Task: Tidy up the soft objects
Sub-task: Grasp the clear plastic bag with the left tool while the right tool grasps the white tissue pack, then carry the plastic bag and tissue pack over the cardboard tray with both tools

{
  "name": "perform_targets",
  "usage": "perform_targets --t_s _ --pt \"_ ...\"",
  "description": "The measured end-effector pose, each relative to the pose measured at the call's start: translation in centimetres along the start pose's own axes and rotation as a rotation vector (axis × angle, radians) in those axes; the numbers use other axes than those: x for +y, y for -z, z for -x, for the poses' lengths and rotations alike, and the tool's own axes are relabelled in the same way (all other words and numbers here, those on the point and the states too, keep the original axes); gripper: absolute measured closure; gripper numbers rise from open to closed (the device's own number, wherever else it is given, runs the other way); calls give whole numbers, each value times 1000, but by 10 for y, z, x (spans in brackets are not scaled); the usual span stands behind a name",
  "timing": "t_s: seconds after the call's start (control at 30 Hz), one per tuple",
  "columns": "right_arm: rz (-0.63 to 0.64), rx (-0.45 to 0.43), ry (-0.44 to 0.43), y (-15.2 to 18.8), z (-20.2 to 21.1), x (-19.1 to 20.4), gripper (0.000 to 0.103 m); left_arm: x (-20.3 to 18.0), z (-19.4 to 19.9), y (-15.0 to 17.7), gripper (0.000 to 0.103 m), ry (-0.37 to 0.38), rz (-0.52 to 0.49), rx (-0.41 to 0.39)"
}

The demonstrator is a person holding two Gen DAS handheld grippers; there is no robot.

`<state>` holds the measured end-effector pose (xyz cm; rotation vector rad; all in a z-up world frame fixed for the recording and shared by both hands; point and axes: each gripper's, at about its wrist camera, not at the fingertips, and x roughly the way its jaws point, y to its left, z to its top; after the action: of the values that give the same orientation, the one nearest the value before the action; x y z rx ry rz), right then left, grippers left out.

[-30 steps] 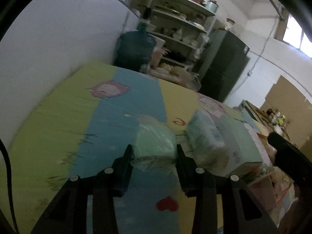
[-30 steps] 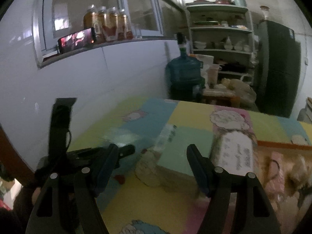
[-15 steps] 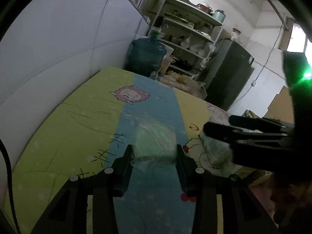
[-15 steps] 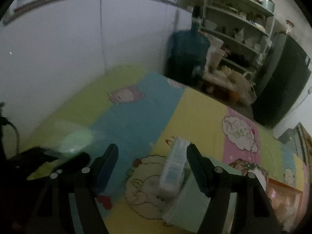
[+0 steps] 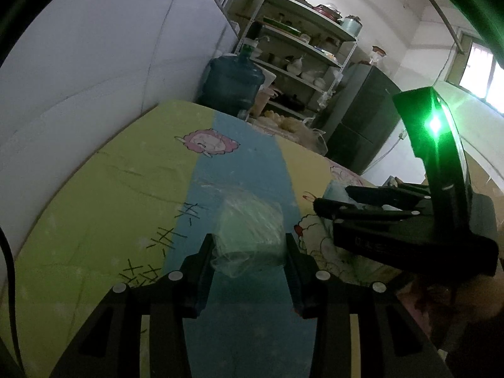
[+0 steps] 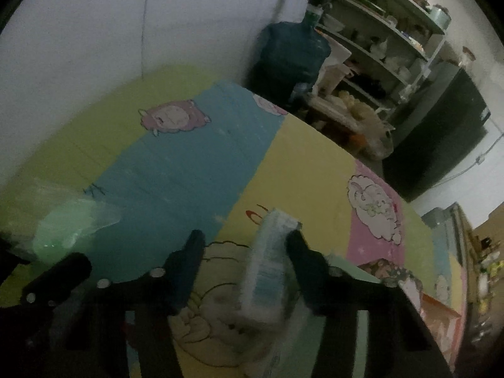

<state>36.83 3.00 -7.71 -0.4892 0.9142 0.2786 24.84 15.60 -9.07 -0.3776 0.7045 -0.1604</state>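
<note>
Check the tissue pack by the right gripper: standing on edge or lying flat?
On edge. The tissue pack stands upright on its narrow side on the mat, beside the right gripper's right finger.

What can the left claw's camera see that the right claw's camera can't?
Only the left camera shows the left claw squeezing the green plastic-wrapped pack from close up, a bright green light on the other tool, and a window.

Only the right camera shows the right claw closing in around an upright tissue pack; one finger touches it, the other is still apart. It also shows the pink stripe with a white sheep.

Both show the striped cartoon mat, the blue water jug and the shelves.
</note>
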Motion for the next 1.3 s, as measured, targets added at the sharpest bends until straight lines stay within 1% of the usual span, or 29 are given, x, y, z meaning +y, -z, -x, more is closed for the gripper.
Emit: perform_targets --t_s 0.03,0.1,0.23,0.43,0.6,0.73,1.0,1.2,1.3 --pt "8 -2 12 0 0 1 64 1 0 0 61 0 1 0" --pt "22 -8 34 1 -1 1 81 1 1 1 61 0 1 -2" --pt "10 -26 32 4 1 -3 83 2 1 1 61 -3 1 -8" --pt "-74 -100 -66 13 16 -12 84 6 3 1 61 -9 7 -17" --pt "-94 -172 -101 17 32 -9 84 6 5 2 61 -12 4 -23" --pt "-97 -209 -123 19 48 -1 84 5 7 2 61 -13 7 -30" --pt "-119 -290 -168 25 79 3 84 1 26 1 61 -33 0 -70" --pt "-149 -362 -206 40 112 0 84 -10 44 1 61 -48 -16 -105" --pt "-159 -385 -215 48 122 -3 84 -20 52 2 61 -51 -26 -125"
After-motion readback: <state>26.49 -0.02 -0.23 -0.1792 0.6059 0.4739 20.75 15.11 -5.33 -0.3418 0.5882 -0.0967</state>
